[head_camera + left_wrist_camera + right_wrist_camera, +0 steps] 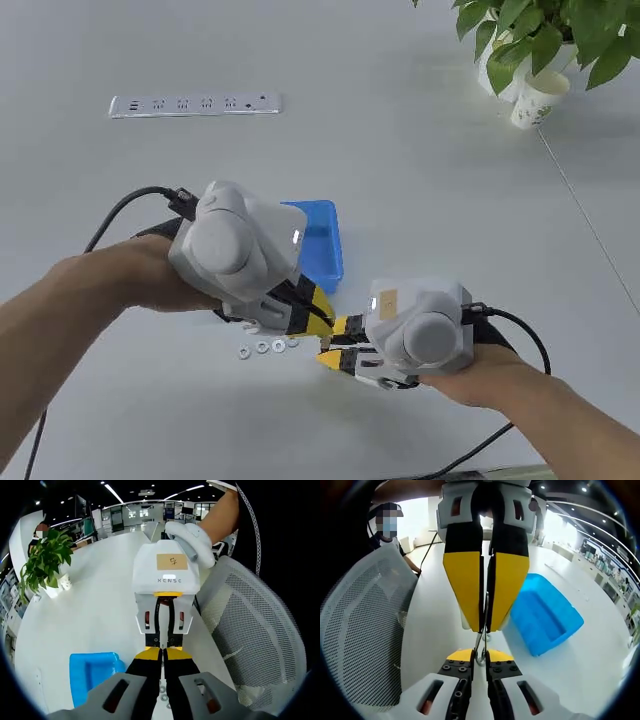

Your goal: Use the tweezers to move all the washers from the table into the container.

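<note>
Head view: four washers lie in a short row on the table, just beside and under the left gripper, on the side away from the right gripper. The blue container sits just beyond the left gripper's body, near the jaws but apart from them. No washer is visible in the part of its inside that shows. Judgement: no transfer done yet; all four washers left to move.

Tool status, right gripper view: a thin metal piece, taken to be the tweezers, runs out from between the left gripper's yellow jaws and down into the right gripper's jaw tips.
- Left jaws: pressed together, with the tweezers pinched between them.
- Right jaws: drawn in on the tweezers' near end, apparently clamped on it too.
- Tweezer tips: hidden, so I cannot tell whether they point at the washers.

Pose: the two grippers meet tip to tip, low over the table. The left forearm comes in from the left and the right wrist from the lower right. Left gripper view shows the right gripper head-on, directly ahead of its own closed jaws, and the container off to one side.

Judgement: this looks like re-seating or passing the tool, before any pick.
</note>
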`<state>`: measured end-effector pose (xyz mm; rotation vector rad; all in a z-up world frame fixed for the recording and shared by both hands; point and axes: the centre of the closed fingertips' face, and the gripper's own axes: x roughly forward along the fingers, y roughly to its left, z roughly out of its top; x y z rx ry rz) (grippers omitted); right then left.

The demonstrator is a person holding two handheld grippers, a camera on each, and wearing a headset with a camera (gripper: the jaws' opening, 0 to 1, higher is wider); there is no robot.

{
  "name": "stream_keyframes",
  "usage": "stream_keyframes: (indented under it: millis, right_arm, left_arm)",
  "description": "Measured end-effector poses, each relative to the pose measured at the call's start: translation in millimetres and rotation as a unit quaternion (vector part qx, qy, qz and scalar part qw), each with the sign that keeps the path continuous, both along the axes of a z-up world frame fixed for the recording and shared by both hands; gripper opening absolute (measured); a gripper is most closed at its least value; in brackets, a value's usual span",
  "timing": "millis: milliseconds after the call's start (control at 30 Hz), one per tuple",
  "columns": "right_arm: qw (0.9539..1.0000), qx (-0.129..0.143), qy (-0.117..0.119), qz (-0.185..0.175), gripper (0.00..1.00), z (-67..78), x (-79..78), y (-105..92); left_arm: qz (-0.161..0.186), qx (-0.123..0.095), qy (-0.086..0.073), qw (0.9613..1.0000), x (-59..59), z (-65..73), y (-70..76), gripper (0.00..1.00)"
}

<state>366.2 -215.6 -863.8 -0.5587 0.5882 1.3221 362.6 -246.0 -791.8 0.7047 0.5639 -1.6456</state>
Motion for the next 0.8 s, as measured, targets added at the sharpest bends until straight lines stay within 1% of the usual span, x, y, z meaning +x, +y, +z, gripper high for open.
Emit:
stream_keyframes:
  millis: [300, 500, 800]
  right_arm:
    - [0.9999, 0.002, 0.012, -0.011, 0.09, -0.2, 0.6, 0.2]
    - [0.9998, 0.001, 0.016, -0.015, 0.09, -0.2, 0.9, 0.3]
    - [0.9999, 0.000, 0.013, -0.010, 0.09, 0.2, 0.6, 1.8]
  left_arm:
    - [0.000, 0.003, -0.001, 1.0000, 2.0, -1.7, 0.9, 0.04]
    - [0.001, 0.005, -0.001, 1.0000, 2.9, -2.3, 1.9, 0.04]
    - [-0.002, 0.017, -0.007, 0.9998, 2.3, -2.5, 4.7, 0.04]
